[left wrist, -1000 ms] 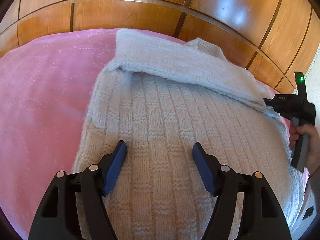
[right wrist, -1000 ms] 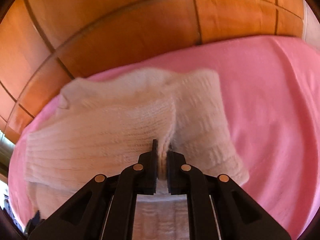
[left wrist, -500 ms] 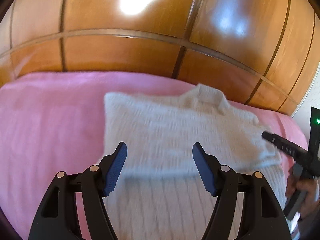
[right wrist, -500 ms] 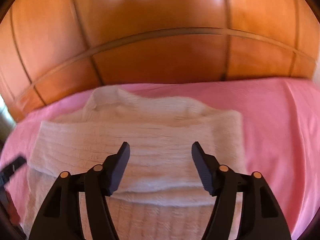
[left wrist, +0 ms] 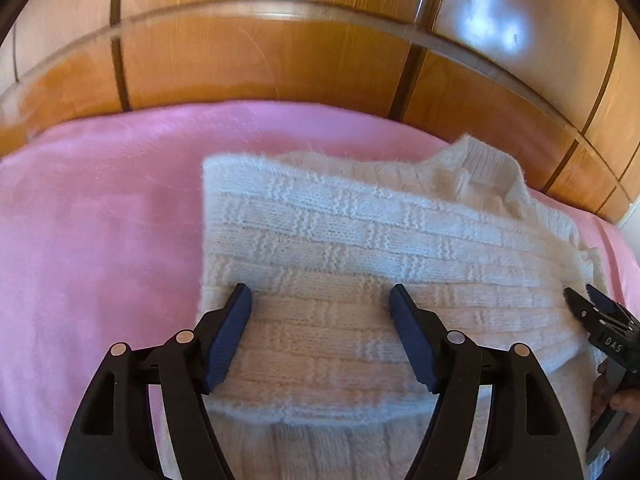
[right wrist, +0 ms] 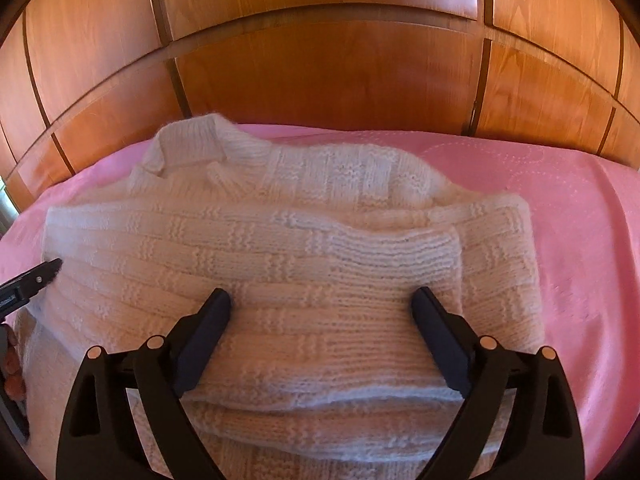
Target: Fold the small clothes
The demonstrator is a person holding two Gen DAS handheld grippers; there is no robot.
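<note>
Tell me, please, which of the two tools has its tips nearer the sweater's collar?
The right tool. In the left wrist view, the collar sits toward the right side, and the left tool hovers over the sweater away from it.

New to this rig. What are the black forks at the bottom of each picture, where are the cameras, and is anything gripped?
No robot here: a person holds a two-finger gripper in each hand, with a fisheye camera on each looking along its fingers. The black forks are those fingers. One picture looks out from the left gripper, the other from the right gripper; each also glimpses the other gripper at its edge. A white knitted sweater lies partly folded, sleeves across the body, on a pink bedspread before wooden panelling. Both grippers are open above the sweater, holding nothing.
</note>
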